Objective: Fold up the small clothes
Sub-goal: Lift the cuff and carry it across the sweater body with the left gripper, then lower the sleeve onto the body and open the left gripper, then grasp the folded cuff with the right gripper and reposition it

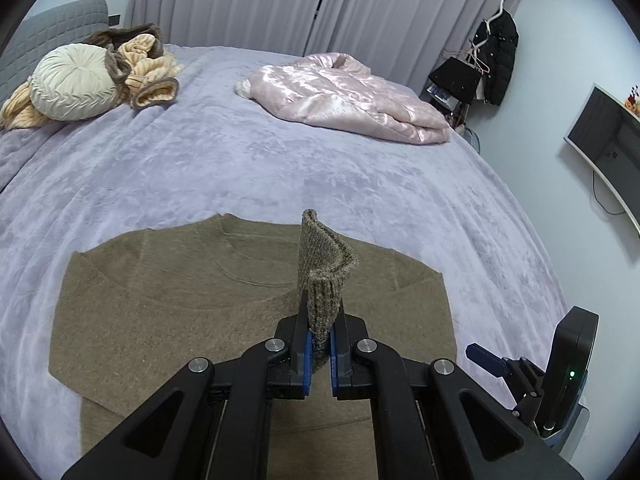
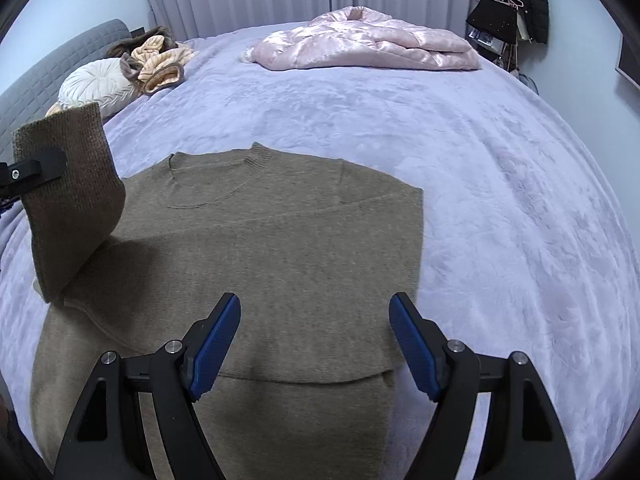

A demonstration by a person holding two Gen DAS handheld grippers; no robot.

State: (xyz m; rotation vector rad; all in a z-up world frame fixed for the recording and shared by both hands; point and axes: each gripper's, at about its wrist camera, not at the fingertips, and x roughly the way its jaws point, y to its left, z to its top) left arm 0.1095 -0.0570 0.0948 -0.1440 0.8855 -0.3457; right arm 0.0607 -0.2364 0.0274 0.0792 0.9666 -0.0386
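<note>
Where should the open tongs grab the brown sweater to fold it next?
Probably the sweater's right side edge, coming from the right over the bedspread. That edge lies flat and free, just ahead of the open right tongs, while the left tongs hold the sleeve cuff up.

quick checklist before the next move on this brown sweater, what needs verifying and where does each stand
1. Left claw grip on the sleeve cuff: ok, the blue pads are shut on the knit and the cuff stands up between them.
2. Right claw free: ok, open, nothing between its pads, hovering over the sweater body.
3. Sweater body flat: ok, it lies smooth on the lavender blanket, neckline away from the cameras.
4. Right side folded in: ok, straight edge there.
5. Landing area for the sleeve: ok, nothing lies on the torso.
6. Pink jacket out of the way: ok, well apart at the far side.
</note>
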